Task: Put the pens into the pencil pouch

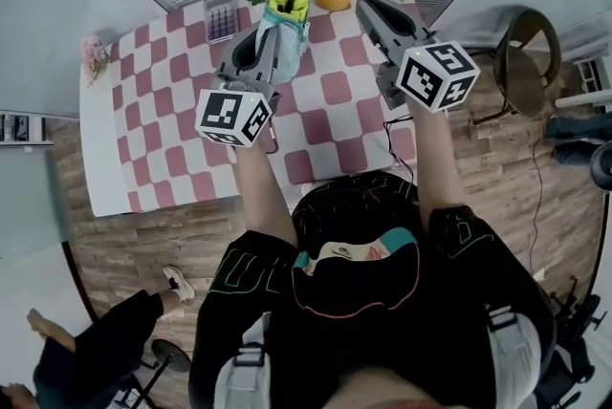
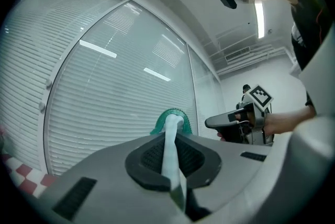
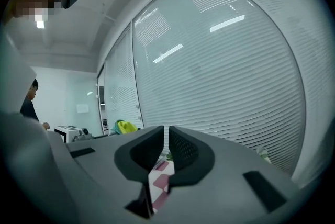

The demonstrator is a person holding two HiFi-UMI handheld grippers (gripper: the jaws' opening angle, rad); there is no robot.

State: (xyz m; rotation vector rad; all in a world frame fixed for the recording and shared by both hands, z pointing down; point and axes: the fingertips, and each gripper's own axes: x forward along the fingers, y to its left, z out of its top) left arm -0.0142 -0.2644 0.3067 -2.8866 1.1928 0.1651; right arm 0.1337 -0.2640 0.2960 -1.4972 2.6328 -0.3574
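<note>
Left hand-held gripper (image 1: 275, 32) clamped on pencil pouch (image 1: 288, 8) edge, upper centre; right hand-held gripper (image 1: 367, 6) narrowly apart, empty. Hold pouch mouth up, steady for pens.

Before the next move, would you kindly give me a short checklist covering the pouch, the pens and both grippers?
1. Left gripper shut on the pencil pouch edge: ok.
2. Pouch mouth facing up and open: ok, as it appears in the head view.
3. Right gripper holding a pen: not ok; jaws slightly apart, nothing between.
4. Pens left on the checkered tablecloth: cannot tell; none visible.
5. Pens already inside the pouch: cannot tell.
</note>
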